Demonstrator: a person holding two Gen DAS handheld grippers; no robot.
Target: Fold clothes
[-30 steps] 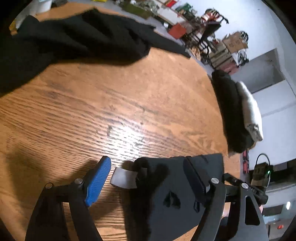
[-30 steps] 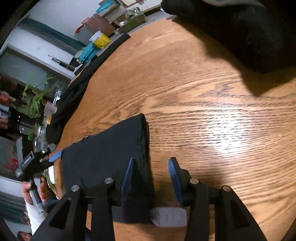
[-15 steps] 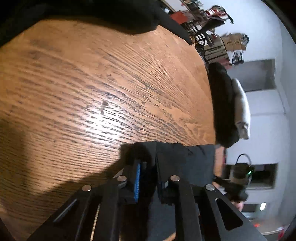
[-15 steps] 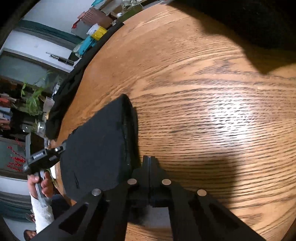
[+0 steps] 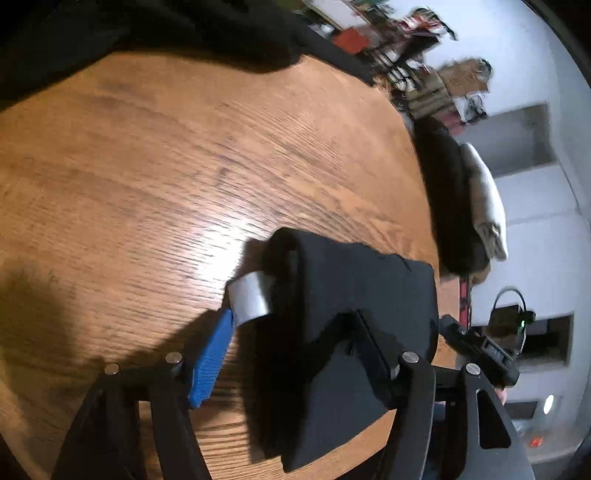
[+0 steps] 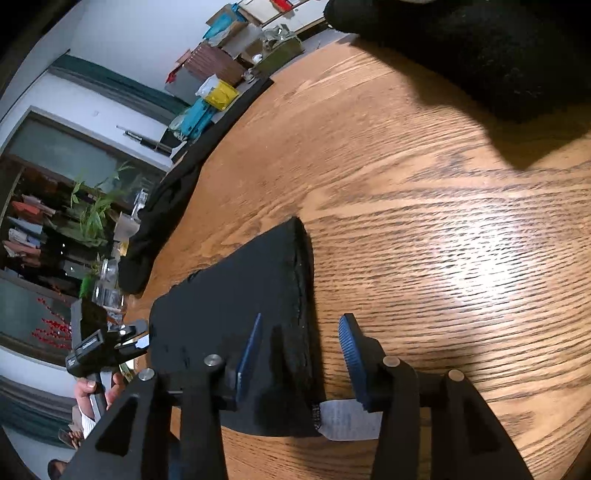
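Observation:
A folded black garment (image 5: 351, 280) (image 6: 229, 295) lies near the front edge of the round wooden table (image 5: 147, 166). Its white tag (image 5: 249, 299) (image 6: 347, 417) sticks out of the thick folded edge. My left gripper (image 5: 291, 325) straddles that edge with its jaws opening; the blue pad (image 5: 210, 365) stands clear of the cloth. My right gripper (image 6: 301, 325) straddles the same edge from the other side, jaws also opening. Its left finger rests over the cloth and its right pad (image 6: 351, 350) is off it. Neither pair of pads presses the garment.
A loose heap of black clothes (image 5: 147, 29) (image 6: 480, 48) covers the far side of the table. A stack of folded black and grey clothes (image 5: 484, 199) sits at one edge. Another black garment (image 6: 162, 206) hangs over the rim. Room clutter lies beyond.
Half a second ago both grippers were shut at the garment's folded edge; now both stand apart again. The left gripper has drawn back a little, and the tag curls up.

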